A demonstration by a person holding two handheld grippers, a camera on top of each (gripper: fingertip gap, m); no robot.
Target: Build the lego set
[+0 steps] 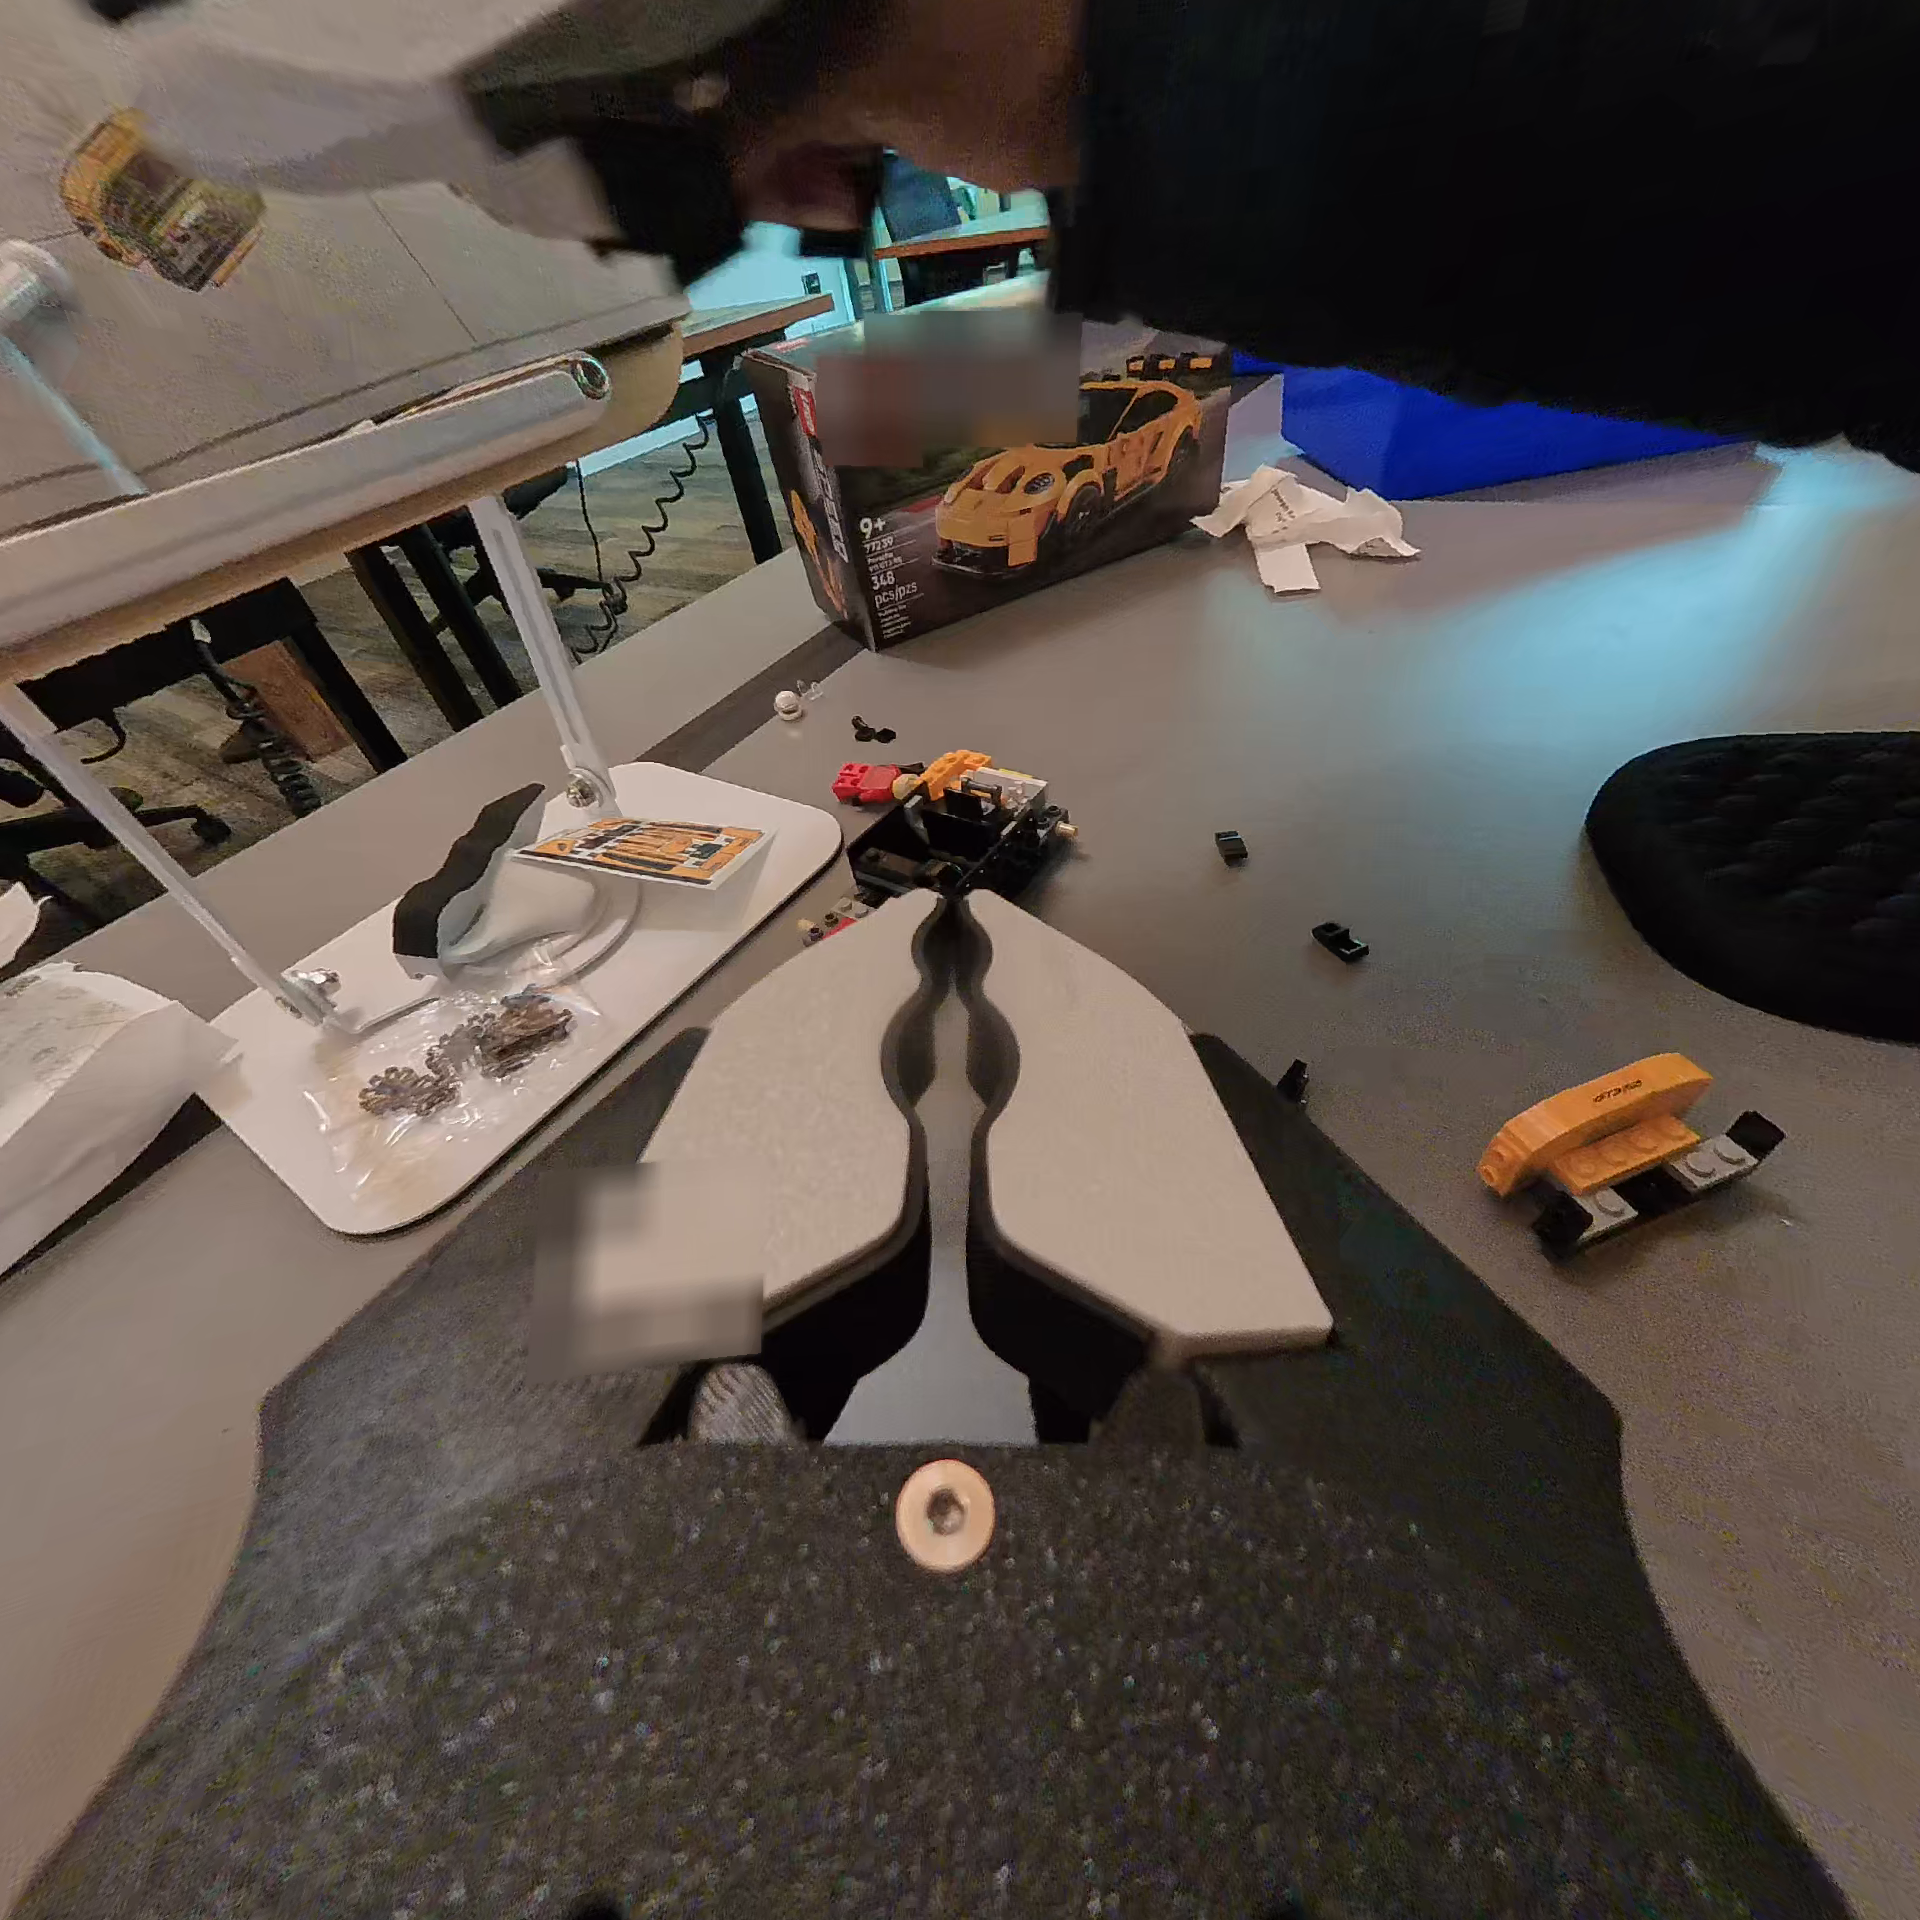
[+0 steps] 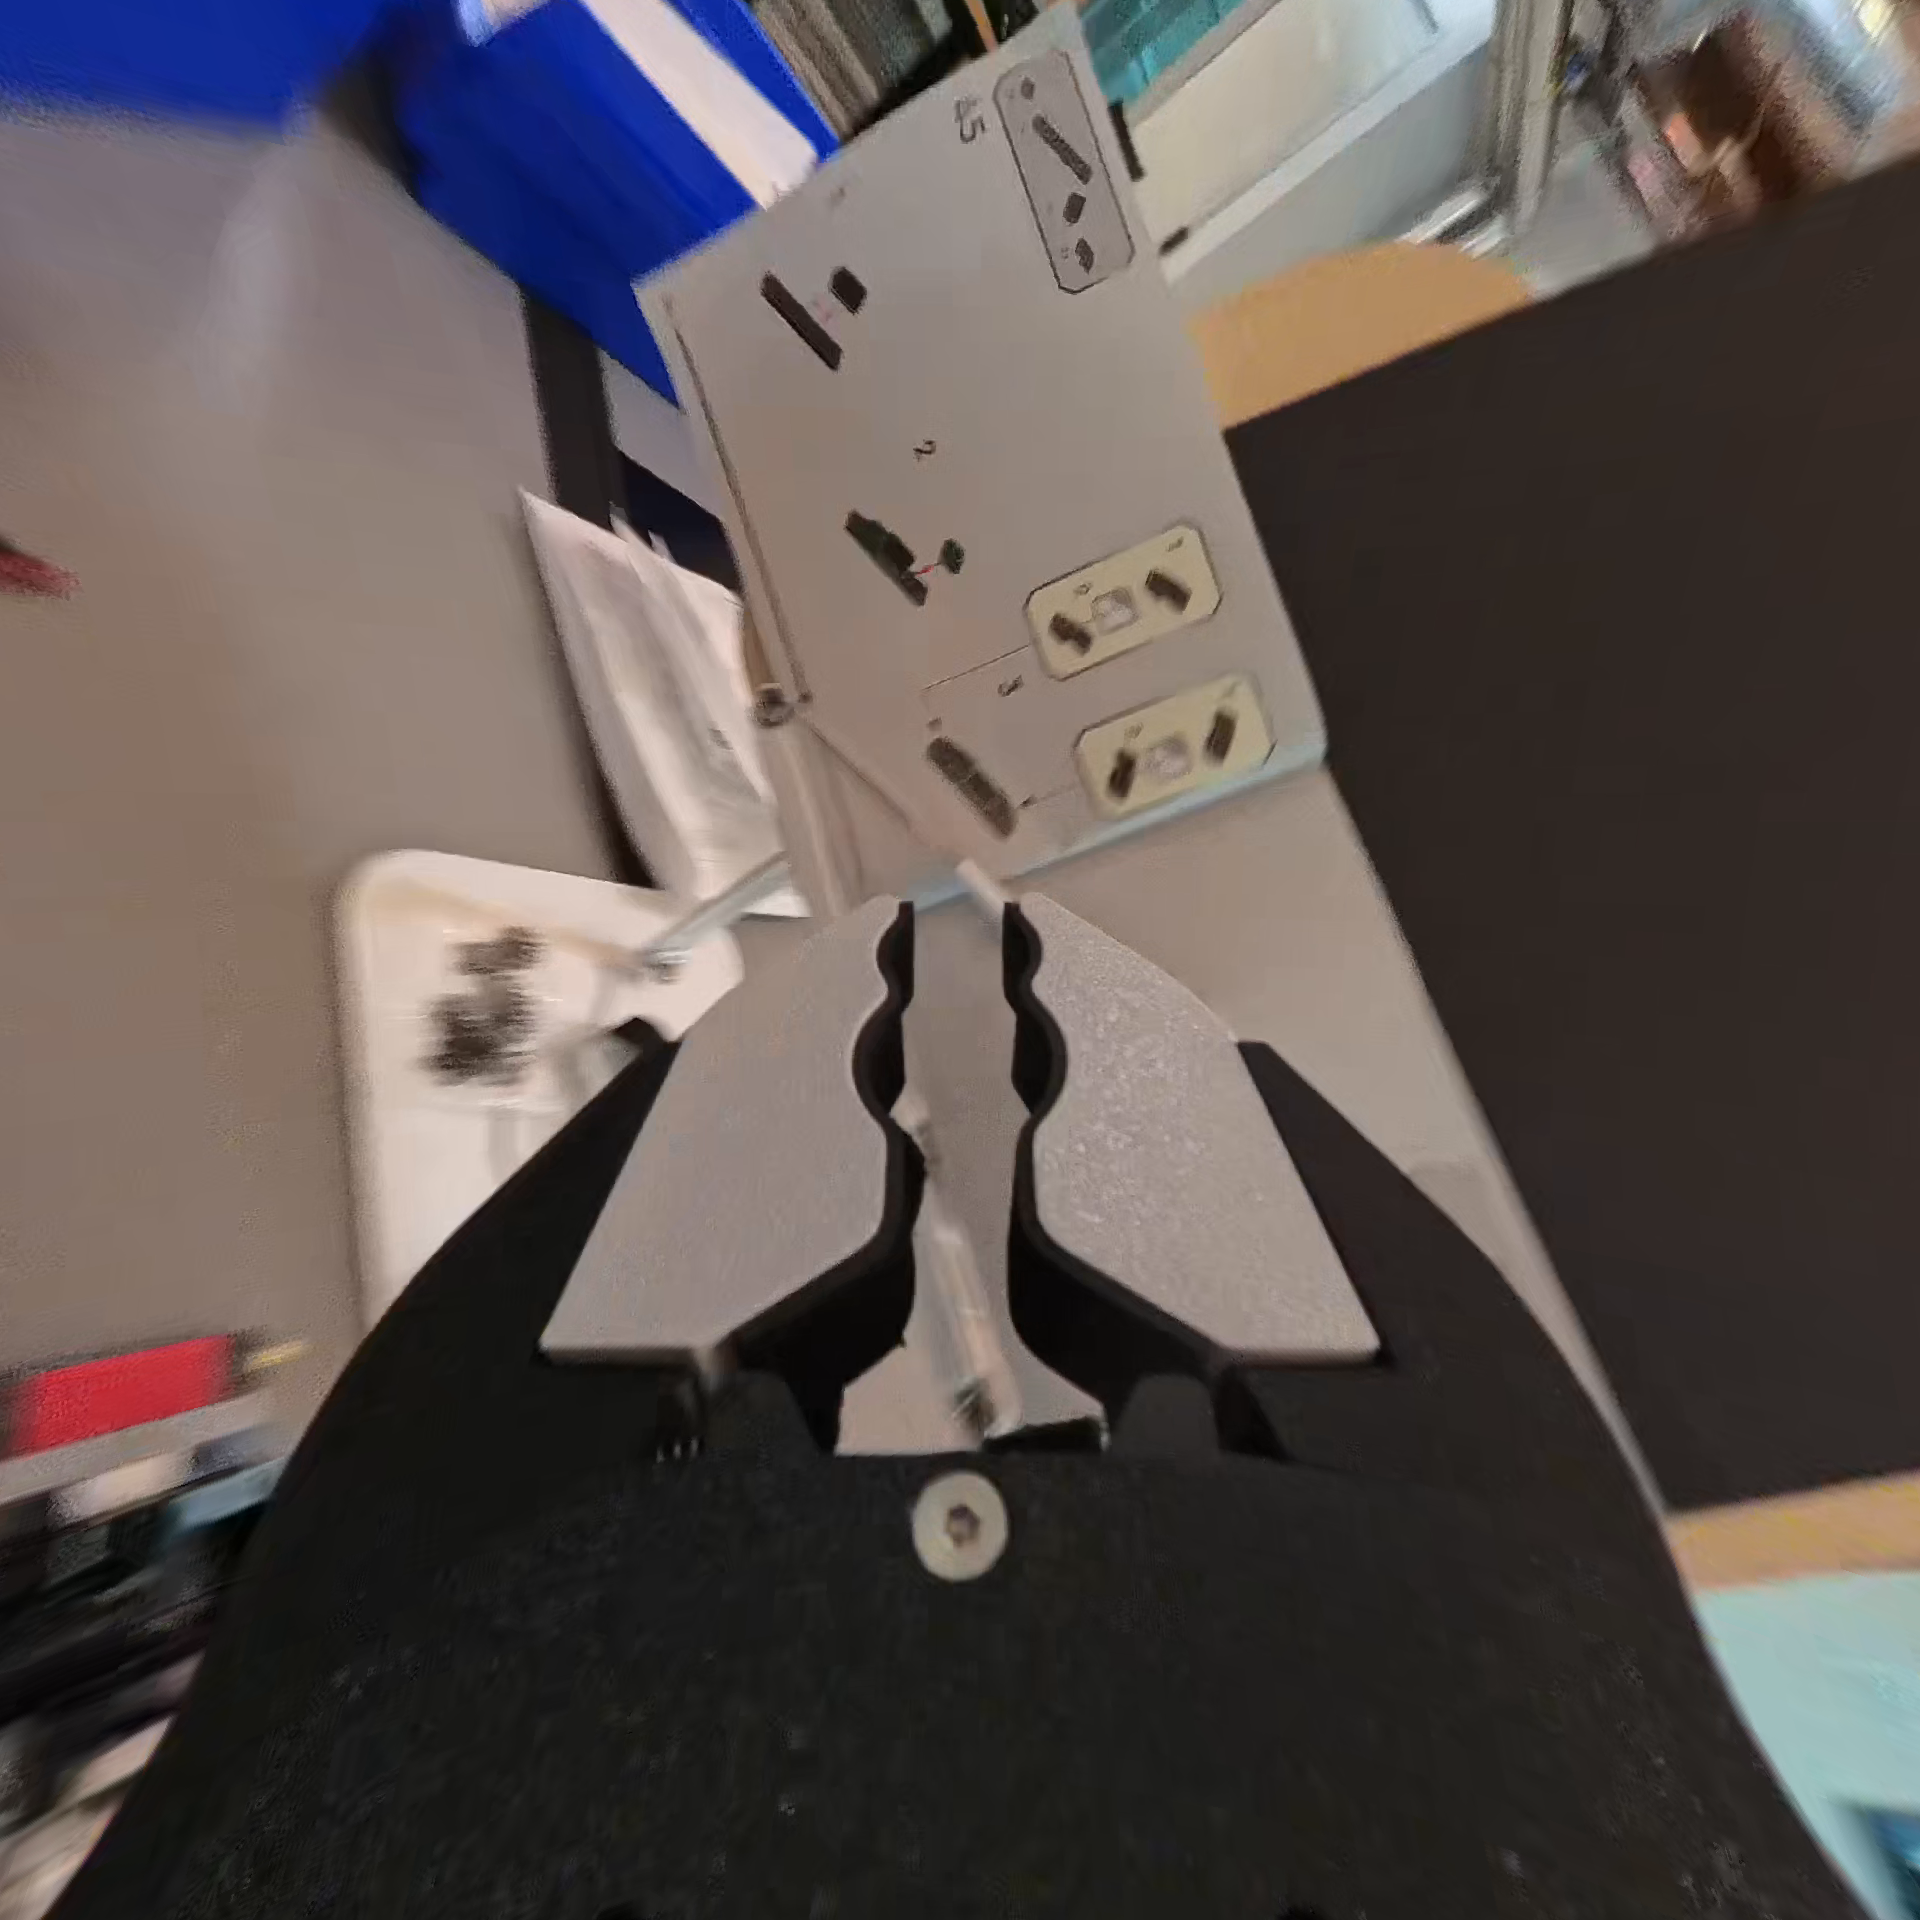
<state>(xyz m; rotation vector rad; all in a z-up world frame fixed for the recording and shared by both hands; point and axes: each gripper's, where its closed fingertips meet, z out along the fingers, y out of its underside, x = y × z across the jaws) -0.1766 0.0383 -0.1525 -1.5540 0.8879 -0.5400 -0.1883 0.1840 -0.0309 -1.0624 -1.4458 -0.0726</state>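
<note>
The left gripper [image 1: 951,914] hovered low over the grey tabletop [image 1: 1351,727], its jaws pressed together and holding nothing, the tips just near of the partly built black lego chassis [image 1: 961,831]. A yellow lego sub-assembly [image 1: 1605,1143] lay well apart to the right, with loose black pieces [image 1: 1338,940] between. The lego box [image 1: 997,488] stood at the far edge. The right gripper [image 2: 958,909] pointed at the open instruction booklet [image 2: 977,468] on a white stand [image 2: 416,1039], jaws slightly spread and empty; that view was blurred.
</note>
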